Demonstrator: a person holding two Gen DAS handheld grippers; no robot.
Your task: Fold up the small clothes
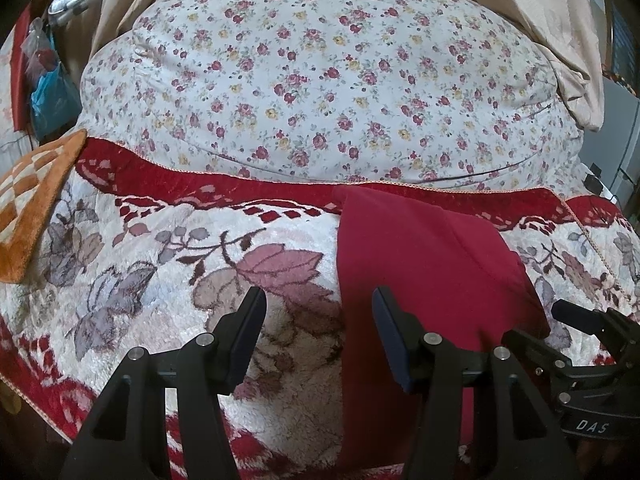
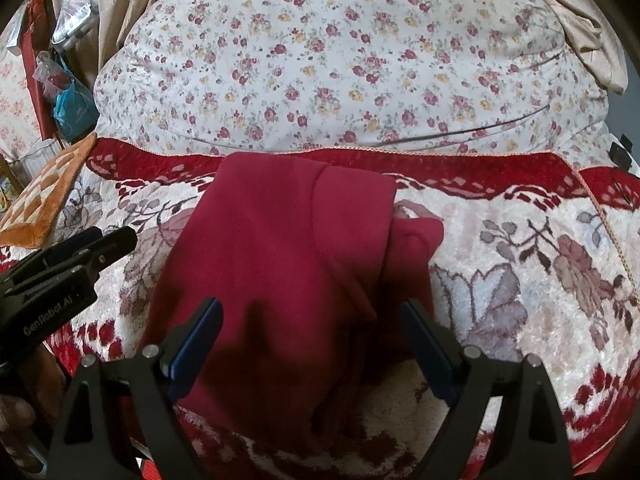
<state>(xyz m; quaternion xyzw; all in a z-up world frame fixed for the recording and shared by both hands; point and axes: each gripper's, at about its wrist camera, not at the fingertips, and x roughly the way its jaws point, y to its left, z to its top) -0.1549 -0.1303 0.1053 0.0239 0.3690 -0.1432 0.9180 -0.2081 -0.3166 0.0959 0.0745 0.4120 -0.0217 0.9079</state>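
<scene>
A dark red garment (image 2: 276,260) lies folded lengthwise on the plush floral blanket (image 2: 520,280); it also shows in the left wrist view (image 1: 420,272). My left gripper (image 1: 320,304) is open and empty, astride the garment's left edge, just above it. My right gripper (image 2: 312,316) is open and empty, low over the near part of the garment. A layer of the garment lies folded over on its right side, with a small flap (image 2: 416,236) sticking out. Each gripper shows at the edge of the other's view, the right one (image 1: 576,320) and the left one (image 2: 108,244).
A big floral quilt (image 1: 320,80) bulges behind the blanket's red border. An orange checked mat (image 1: 36,200) lies at the far left. Bags and clutter (image 1: 52,80) hang at the left, beige curtains (image 1: 560,40) at the back right.
</scene>
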